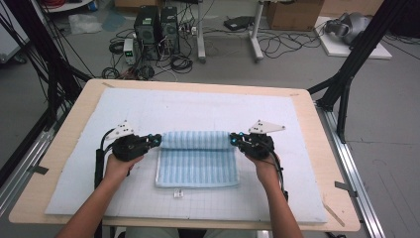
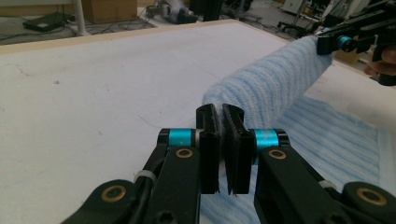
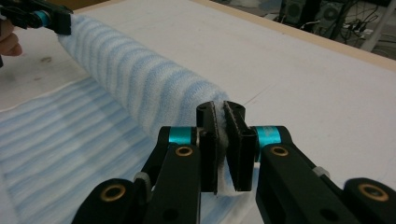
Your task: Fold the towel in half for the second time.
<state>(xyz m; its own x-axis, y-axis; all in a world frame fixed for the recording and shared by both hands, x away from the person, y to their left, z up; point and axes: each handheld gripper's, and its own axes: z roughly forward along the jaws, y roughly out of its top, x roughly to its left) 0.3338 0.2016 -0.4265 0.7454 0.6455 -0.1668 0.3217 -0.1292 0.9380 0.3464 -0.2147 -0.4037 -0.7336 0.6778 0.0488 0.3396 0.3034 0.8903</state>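
Now the half-rolled striped towel (image 1: 197,153) lies in the middle of the worktop (image 1: 307,124); left tongs (image 1: 157,139) and right tongs (image 1: 232,139) each pinch one end of its far roll.

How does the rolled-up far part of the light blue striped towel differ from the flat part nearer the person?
The rolled part of the light blue striped towel is a raised cylinder, pinched at its ends by the left gripper and right gripper; the flat part lies spread on the white mat, ungripped. The roll looks narrower front to back; the flat part covers more mat. Both share the pale blue stripes and one continuous cloth.
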